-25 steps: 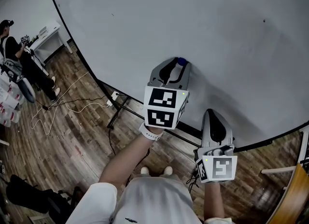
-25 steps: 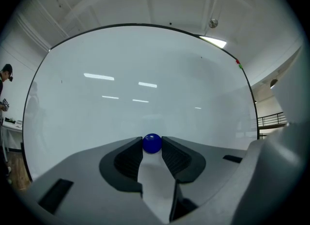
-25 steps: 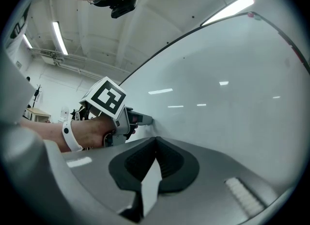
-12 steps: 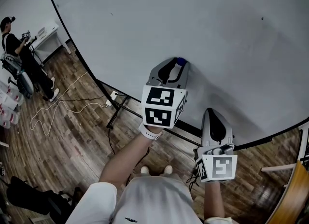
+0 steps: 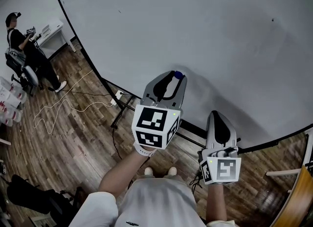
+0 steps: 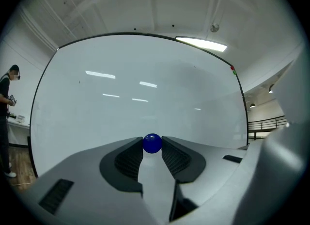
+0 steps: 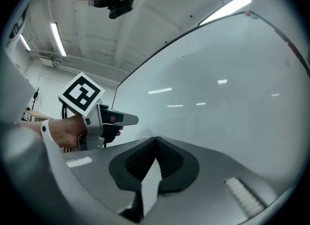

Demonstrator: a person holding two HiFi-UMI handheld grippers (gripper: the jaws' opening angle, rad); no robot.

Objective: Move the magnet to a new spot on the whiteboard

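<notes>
Standing close to the large white whiteboard [image 5: 205, 20] with its thin black frame, the person holds a grey two-jaw gripper in each hand, both aimed at the board face. Off to the left, well apart from all this, another person in dark clothes [image 5: 20, 39] sits by a small white table [image 5: 53, 29]. Loose white cables [image 5: 66, 104] trail over the wooden plank floor [image 5: 54, 147] toward the board's black stand [image 5: 122, 111]. Nothing sits between the grippers and the board; the surface around them is bare.

The left gripper [image 5: 177, 76] has its jaws partly closed on the small glossy blue ball-shaped magnet [image 6: 152, 143], pinched at the very tips, one ribbed pad against each side. The magnet sits low on the board, near its bottom edge. I cannot tell whether it touches the surface or hangs just off it. Being round, it shows no long axis or facing. The gripper that carries it points roughly straight at the board.

The right gripper [image 5: 217, 117], lower and to the right near the board's bottom edge, has its jaws brought together at the tips with nothing between them.
</notes>
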